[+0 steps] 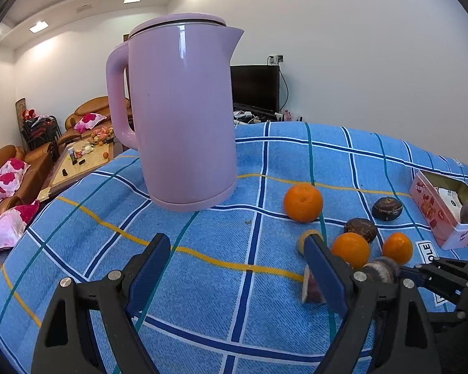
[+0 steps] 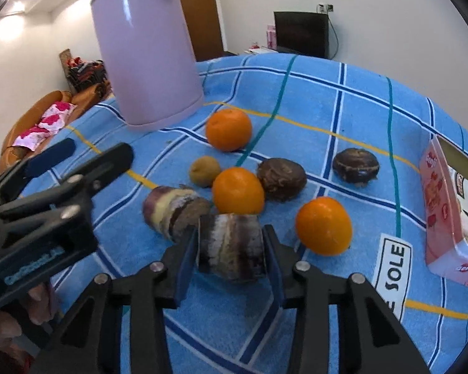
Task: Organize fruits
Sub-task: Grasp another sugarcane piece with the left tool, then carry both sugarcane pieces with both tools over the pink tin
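Observation:
My right gripper point(image 2: 231, 249) is shut on a short purple, white and brown striped fruit chunk point(image 2: 234, 233) resting on the blue checked cloth point(image 2: 327, 109). A second striped chunk point(image 2: 171, 208) lies just to its left. Around them sit three oranges point(image 2: 227, 129) point(image 2: 237, 190) point(image 2: 324, 225), two dark brown fruits point(image 2: 281, 179) point(image 2: 355, 165) and a small tan fruit point(image 2: 204, 170). My left gripper point(image 1: 234, 255) stands open over bare cloth, left of the fruit, with nothing between its fingers. Its right finger hides part of the second chunk point(image 1: 310, 290).
A tall pink kettle point(image 1: 177, 118) stands at the back left of the cloth. An open pink box point(image 1: 446, 212) holding a white item and a dark fruit lies at the right edge. Sofas and a low table sit beyond the left edge.

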### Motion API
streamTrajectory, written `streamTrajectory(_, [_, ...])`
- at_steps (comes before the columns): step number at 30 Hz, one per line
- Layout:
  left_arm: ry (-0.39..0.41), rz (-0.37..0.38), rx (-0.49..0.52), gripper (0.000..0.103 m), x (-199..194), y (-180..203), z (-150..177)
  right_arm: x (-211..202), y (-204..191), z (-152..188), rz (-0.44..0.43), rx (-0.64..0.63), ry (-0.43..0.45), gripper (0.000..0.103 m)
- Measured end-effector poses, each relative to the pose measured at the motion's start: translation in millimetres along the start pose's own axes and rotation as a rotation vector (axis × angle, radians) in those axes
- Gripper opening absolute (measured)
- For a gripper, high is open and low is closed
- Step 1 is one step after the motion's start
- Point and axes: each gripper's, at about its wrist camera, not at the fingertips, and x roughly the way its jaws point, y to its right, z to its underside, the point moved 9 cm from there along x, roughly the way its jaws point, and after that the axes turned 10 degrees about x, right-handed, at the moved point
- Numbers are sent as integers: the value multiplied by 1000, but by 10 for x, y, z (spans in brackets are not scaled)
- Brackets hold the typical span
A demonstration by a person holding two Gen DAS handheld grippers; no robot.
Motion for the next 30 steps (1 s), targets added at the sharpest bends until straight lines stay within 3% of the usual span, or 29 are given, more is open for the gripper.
streamTrajectory(6, [-2,26,-9,88,4,17,7,-398,91,-96,-62,46,180,44])
streamTrajectory(12, [-93,84,-40,88,110,80,145,-745,374,-285,13,65,349,44])
streamTrajectory(16, [-58,134,-66,88,21,161,130,-851,441,-342,42,69,393,44])
streamTrajectory(19, [-43,144,14,88,-20,383,79,-862,451,-355,38,76,392,44])
streamTrajectory(22, [-87,154,127,87,61,640,84,-854,446,-346,35,76,390,44])
streamTrajectory(26, [-153,194,132,55,218,724,114,-895,461,-317,32,80,394,42])
streamTrajectory(27, [-180,220,112,48,272,719,137,-889,462,-311,30,80,390,35])
streamTrajectory(30, [-229,270,66,42,365,704,209,-869,447,-301,39,66,383,33])
